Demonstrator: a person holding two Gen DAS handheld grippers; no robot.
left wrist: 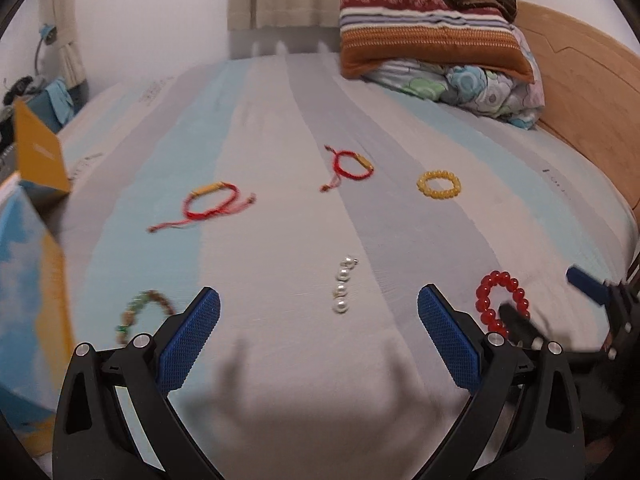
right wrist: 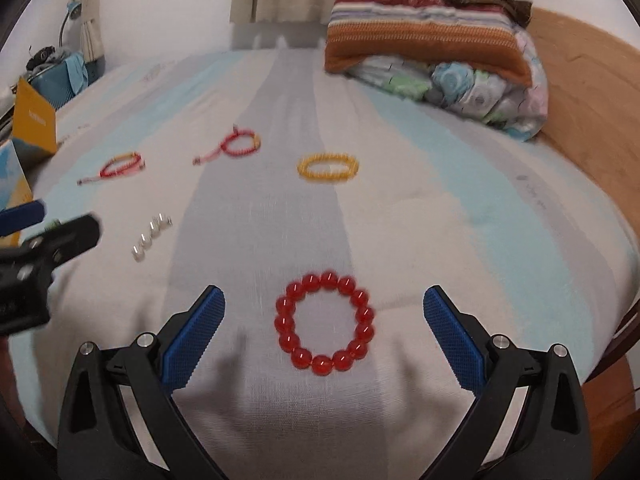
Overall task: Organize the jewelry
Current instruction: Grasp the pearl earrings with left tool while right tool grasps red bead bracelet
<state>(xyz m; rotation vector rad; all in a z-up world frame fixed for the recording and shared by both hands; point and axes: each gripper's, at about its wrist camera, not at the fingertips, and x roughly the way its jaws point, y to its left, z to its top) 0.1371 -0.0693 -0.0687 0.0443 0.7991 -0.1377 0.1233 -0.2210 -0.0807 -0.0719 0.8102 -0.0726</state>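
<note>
Several bracelets lie on a striped bed. My left gripper (left wrist: 319,302) is open and empty above the sheet, with a pearl string (left wrist: 344,289) between its fingers and a green-brown bead bracelet (left wrist: 142,314) at its left finger. My right gripper (right wrist: 324,304) is open and empty, with a red bead bracelet (right wrist: 325,322) lying between its fingers; that bracelet also shows in the left wrist view (left wrist: 502,304). Farther off lie a yellow bead bracelet (right wrist: 328,167), and two red cord bracelets (left wrist: 212,202) (left wrist: 352,166).
An open blue and yellow box (left wrist: 30,280) stands at the bed's left edge. A folded striped blanket (left wrist: 424,36) and floral quilt (left wrist: 484,92) sit at the far right by the wooden headboard (left wrist: 580,92).
</note>
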